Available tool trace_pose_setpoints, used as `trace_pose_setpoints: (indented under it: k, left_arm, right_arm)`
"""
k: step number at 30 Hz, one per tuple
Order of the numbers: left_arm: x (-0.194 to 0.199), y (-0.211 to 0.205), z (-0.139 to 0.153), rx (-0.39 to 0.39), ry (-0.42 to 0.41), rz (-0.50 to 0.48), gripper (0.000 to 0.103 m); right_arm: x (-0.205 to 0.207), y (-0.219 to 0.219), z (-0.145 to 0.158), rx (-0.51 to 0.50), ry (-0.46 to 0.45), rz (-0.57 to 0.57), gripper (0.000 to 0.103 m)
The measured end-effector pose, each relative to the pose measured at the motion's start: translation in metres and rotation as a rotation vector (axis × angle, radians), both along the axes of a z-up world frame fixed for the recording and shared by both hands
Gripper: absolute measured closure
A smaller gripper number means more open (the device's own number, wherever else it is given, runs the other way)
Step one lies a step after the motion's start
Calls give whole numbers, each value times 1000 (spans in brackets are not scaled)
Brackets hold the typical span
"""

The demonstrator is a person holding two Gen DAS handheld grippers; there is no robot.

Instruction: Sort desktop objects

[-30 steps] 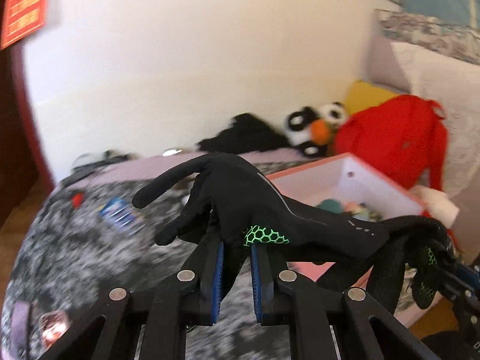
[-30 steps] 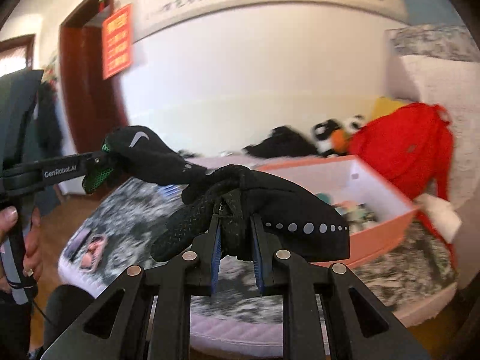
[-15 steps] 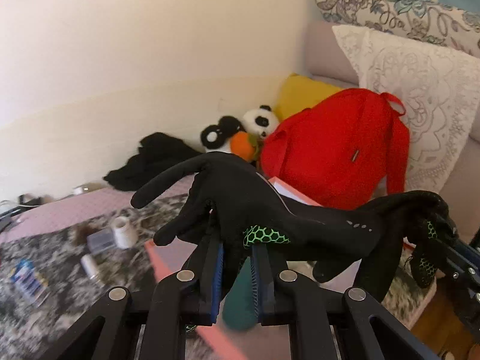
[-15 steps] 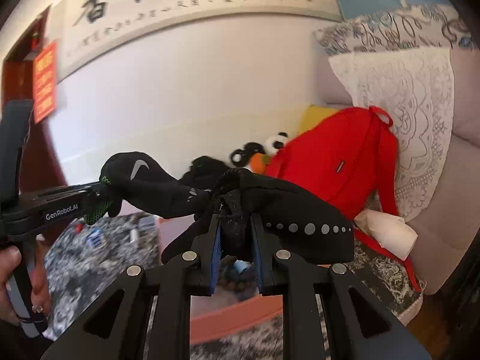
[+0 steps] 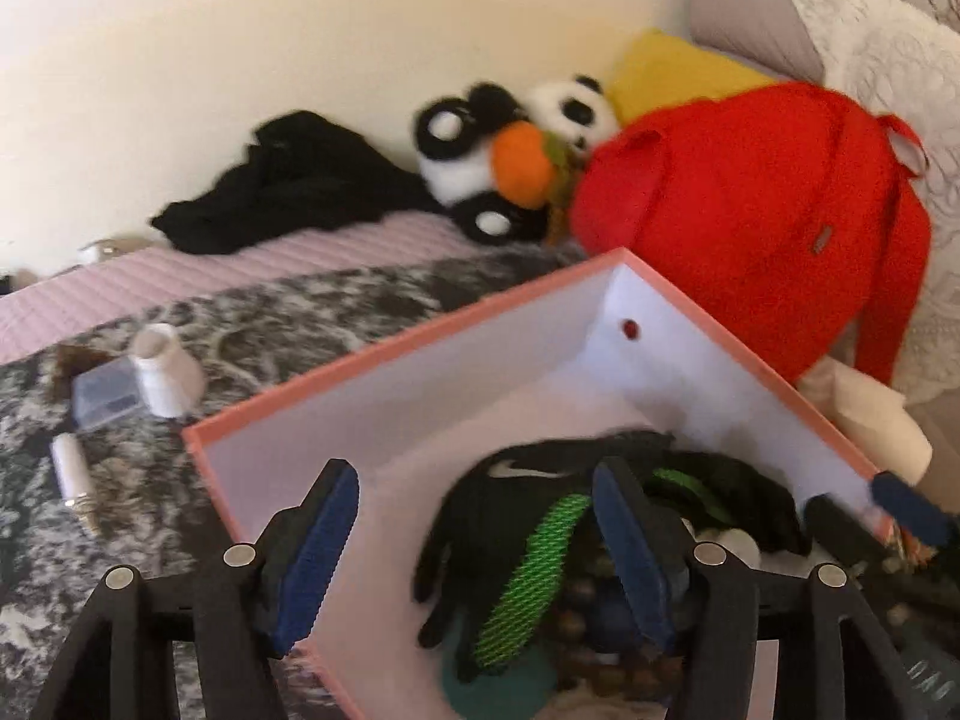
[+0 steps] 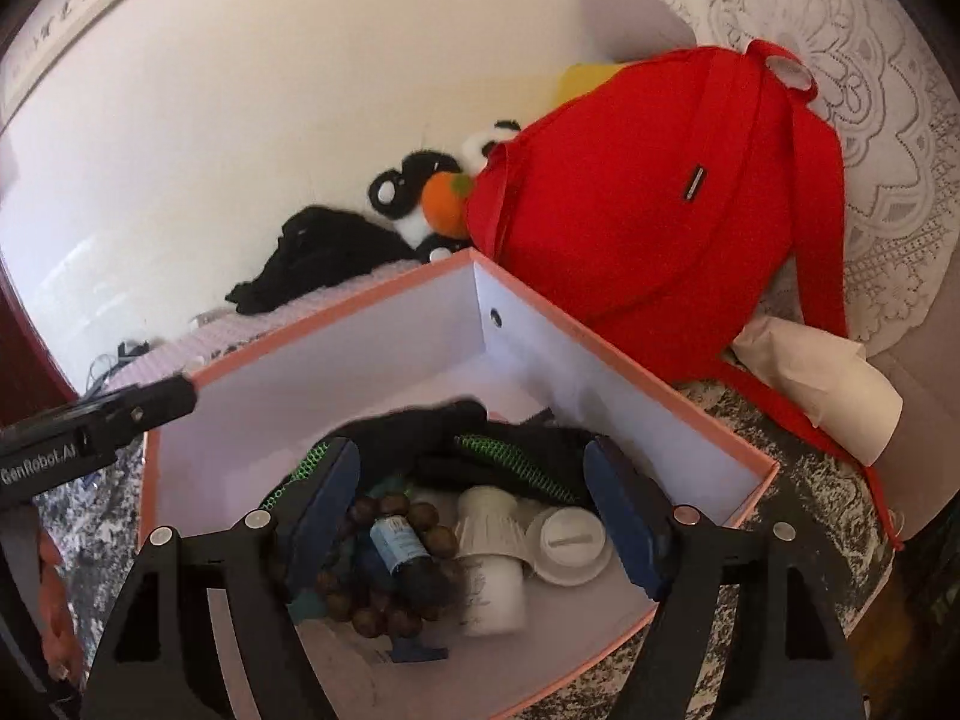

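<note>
Inside one pink box (image 6: 690,414), two black gloves (image 5: 516,516), both tools (image 5: 474,564) (image 6: 474,522) spread apart

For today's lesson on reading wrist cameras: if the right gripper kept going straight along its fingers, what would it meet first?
Probably the black gloves lying in the pink box, between the open right gripper fingers; depth is uncertain, so the bottles below might come first.

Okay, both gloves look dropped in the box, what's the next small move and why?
Probably lift both grippers out of the box. The left gripper and right gripper are open and empty, the gloves lie inside, and a white bottle waits on the bedspread.
</note>
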State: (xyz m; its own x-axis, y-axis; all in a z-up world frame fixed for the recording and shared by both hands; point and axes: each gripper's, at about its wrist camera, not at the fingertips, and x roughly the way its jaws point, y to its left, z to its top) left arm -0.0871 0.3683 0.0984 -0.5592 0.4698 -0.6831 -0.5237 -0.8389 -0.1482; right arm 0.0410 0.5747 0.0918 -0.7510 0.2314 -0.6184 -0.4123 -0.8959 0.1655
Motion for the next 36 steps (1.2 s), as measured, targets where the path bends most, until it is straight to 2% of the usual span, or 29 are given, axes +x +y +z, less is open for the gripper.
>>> trace_pose_setpoints:
  k: [3, 5, 11, 15, 19, 20, 26, 31, 33, 36]
  left_arm:
    - [11, -23, 15, -8, 61, 47, 31]
    - [20, -41, 28, -19, 112, 81, 26]
    - [66, -104, 74, -10, 246, 176, 13]
    - [102, -147, 94, -28, 319, 233, 9]
    - [130, -190, 100, -72, 350, 284, 0]
    - [136, -202, 100, -82, 347, 296, 0]
    - [146, -278, 82, -68, 281, 372, 0]
    - [121, -332, 51, -91, 195, 502, 0]
    - [108, -347, 34, -125, 192, 567, 0]
    - [82, -362, 5, -121, 197, 608, 0]
  right_arm:
    - [11, -14, 15, 9, 41, 5, 23]
    - [22, -28, 27, 20, 70, 16, 22]
    - [60, -84, 65, 47, 150, 62, 16]
    - [79, -129, 84, 56, 179, 109, 14]
    - [95, -180, 96, 64, 205, 161, 4]
    - [98, -193, 98, 67, 213, 176, 0]
    - [87, -279, 89, 89, 193, 281, 0]
    - [48, -338, 55, 105, 140, 332, 0]
    - [27, -353, 38, 90, 118, 350, 0]
    - [-13, -370, 8, 78, 69, 363, 0]
